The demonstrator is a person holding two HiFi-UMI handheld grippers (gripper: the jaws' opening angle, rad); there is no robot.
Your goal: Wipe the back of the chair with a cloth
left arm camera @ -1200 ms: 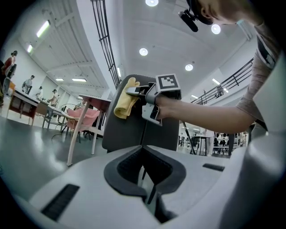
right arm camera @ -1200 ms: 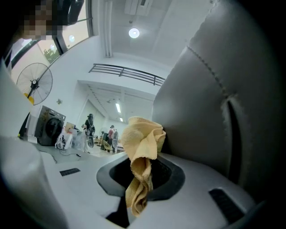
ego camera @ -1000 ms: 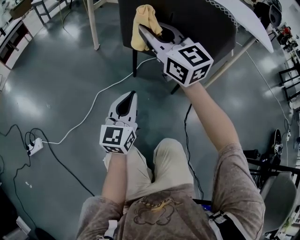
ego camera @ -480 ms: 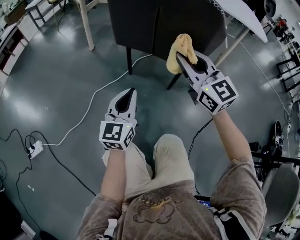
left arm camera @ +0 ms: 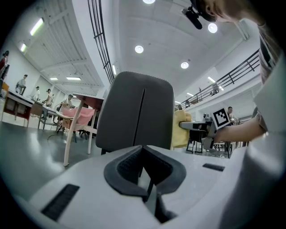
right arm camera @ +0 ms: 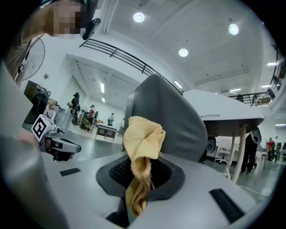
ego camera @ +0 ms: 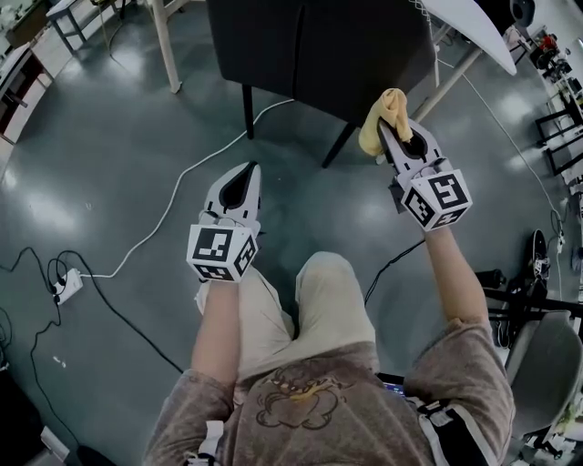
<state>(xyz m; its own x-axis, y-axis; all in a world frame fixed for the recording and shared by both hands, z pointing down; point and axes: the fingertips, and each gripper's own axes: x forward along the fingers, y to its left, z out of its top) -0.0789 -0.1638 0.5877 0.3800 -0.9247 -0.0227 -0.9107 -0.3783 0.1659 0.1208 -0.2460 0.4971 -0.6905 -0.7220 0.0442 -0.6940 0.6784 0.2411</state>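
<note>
The dark grey chair back (ego camera: pixel 319 45) stands at the top of the head view, and rises ahead of both jaws as the chair back (left arm camera: pixel 136 114) and the chair back (right arm camera: pixel 167 120). My right gripper (ego camera: pixel 393 127) is shut on a bunched yellow cloth (ego camera: pixel 383 118), held at the chair's lower right edge; the cloth (right arm camera: pixel 140 156) sticks up from its jaws. My left gripper (ego camera: pixel 239 182) hangs shut and empty below the chair, left of the person's knee. In the left gripper view the cloth (left arm camera: pixel 180 129) shows beside the chair's right edge.
A white cable (ego camera: pixel 173 205) runs across the grey floor to a power strip (ego camera: pixel 66 287) at the left. A white table (ego camera: pixel 465 27) with slanted legs stands at the right of the chair, a wooden leg (ego camera: pixel 164 45) at its left. Person's legs fill the bottom centre.
My right gripper with the cloth has swept from the chair's upper left down and to the right, off toward its lower right corner. The left gripper barely moved.
</note>
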